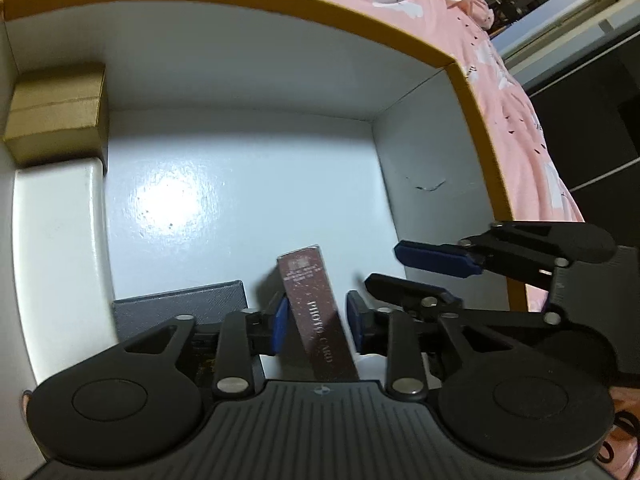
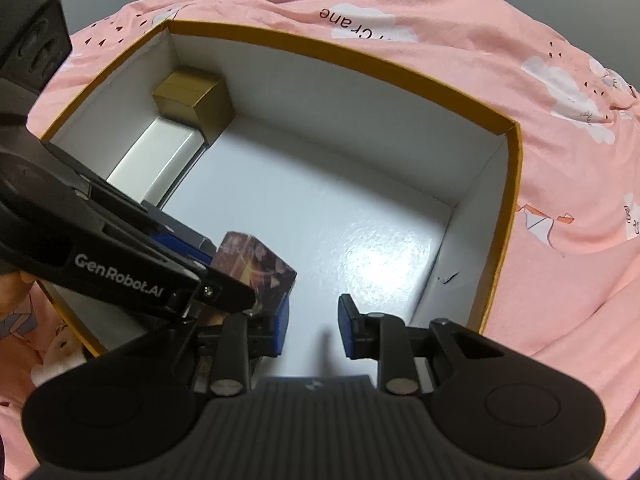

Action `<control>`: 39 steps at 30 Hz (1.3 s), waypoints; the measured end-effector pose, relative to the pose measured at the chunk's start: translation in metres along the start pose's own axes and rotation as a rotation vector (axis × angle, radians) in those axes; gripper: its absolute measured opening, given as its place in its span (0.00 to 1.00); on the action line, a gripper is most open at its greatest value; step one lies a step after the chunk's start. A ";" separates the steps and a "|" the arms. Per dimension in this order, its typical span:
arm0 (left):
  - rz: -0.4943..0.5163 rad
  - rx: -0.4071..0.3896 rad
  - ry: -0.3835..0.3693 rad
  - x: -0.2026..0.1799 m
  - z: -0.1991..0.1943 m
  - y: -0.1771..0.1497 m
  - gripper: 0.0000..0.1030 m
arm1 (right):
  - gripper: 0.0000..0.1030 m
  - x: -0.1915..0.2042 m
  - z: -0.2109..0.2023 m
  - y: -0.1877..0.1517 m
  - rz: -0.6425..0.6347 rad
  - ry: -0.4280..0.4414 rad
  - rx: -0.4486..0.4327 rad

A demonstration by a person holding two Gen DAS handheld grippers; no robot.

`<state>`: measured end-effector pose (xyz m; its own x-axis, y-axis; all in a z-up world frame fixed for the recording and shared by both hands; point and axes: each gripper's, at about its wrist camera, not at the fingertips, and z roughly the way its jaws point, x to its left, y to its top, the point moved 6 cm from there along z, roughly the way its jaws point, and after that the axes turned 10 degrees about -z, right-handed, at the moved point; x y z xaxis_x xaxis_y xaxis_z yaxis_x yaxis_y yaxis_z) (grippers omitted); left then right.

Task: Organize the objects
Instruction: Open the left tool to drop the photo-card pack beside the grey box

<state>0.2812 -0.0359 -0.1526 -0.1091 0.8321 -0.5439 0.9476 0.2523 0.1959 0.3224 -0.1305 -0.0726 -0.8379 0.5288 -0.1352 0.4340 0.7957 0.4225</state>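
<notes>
A big open box with an orange rim [image 1: 468, 92] and a white floor lies on a pink bedsheet. My left gripper [image 1: 318, 320] has its blue pads around a dark maroon carton [image 1: 316, 312] and holds it tilted just above the floor, next to a grey box [image 1: 180, 308]. In the right wrist view the maroon carton [image 2: 256, 268] shows with the left gripper [image 2: 120, 272] reaching in from the left. My right gripper [image 2: 312, 328] is open and empty, just right of the carton. It also shows in the left wrist view [image 1: 400, 268].
A gold box [image 1: 56, 116] stands in the far left corner of the big box [image 2: 512, 152], with a long white box [image 1: 56, 232] in front of it along the left wall. The pink sheet [image 2: 560, 240] surrounds the box. Dark furniture [image 1: 592, 128] stands to the right.
</notes>
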 end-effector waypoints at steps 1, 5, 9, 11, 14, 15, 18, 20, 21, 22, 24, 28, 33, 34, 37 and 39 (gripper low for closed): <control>0.006 -0.008 -0.001 -0.001 -0.003 0.001 0.44 | 0.27 0.001 0.001 0.000 0.000 0.003 0.003; 0.046 -0.070 0.040 -0.003 -0.019 0.005 0.46 | 0.27 0.004 0.004 -0.002 0.012 0.018 0.014; 0.052 -0.113 0.046 -0.002 -0.037 0.006 0.42 | 0.27 0.005 0.005 -0.002 0.033 0.043 0.021; 0.061 -0.143 0.069 -0.003 -0.043 0.008 0.38 | 0.27 0.005 0.006 -0.002 0.044 0.052 0.030; 0.086 -0.176 0.117 -0.002 -0.052 0.005 0.37 | 0.27 0.005 0.010 -0.002 0.066 0.077 0.051; 0.092 -0.182 0.137 -0.001 -0.052 0.005 0.36 | 0.25 0.006 0.012 -0.002 0.070 0.084 0.063; 0.087 -0.218 0.196 0.008 -0.058 0.001 0.33 | 0.15 0.008 0.020 -0.003 0.057 0.086 0.098; 0.068 -0.238 0.197 0.011 -0.055 0.002 0.33 | 0.12 0.009 0.025 -0.001 0.036 0.068 0.116; 0.051 -0.248 0.186 0.014 -0.056 0.001 0.33 | 0.11 0.011 0.027 -0.001 0.023 0.065 0.122; 0.042 -0.259 0.178 0.016 -0.057 0.001 0.33 | 0.11 0.012 0.028 0.000 0.015 0.065 0.128; 0.025 -0.287 0.169 0.020 -0.060 0.001 0.33 | 0.09 0.016 0.031 0.001 0.004 0.079 0.138; 0.014 -0.333 0.155 0.022 -0.067 -0.001 0.33 | 0.01 0.023 0.034 0.003 0.004 0.113 0.143; 0.047 -0.401 0.161 0.010 -0.077 -0.008 0.33 | 0.01 0.026 0.033 0.001 0.004 0.104 0.143; 0.060 -0.415 0.164 0.006 -0.080 -0.011 0.34 | 0.02 0.026 0.031 0.001 0.005 0.100 0.135; 0.107 -0.461 0.194 -0.004 -0.086 -0.018 0.34 | 0.02 0.028 0.015 0.003 -0.005 0.069 0.078; 0.131 -0.492 0.229 -0.009 -0.089 -0.023 0.34 | 0.03 0.030 -0.001 0.004 -0.003 0.057 0.015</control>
<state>0.2331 -0.0052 -0.0796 -0.1146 0.9442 -0.3087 0.7114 0.2949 0.6379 0.2982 -0.1118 -0.0745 -0.8566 0.5089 -0.0856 0.4357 0.8022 0.4083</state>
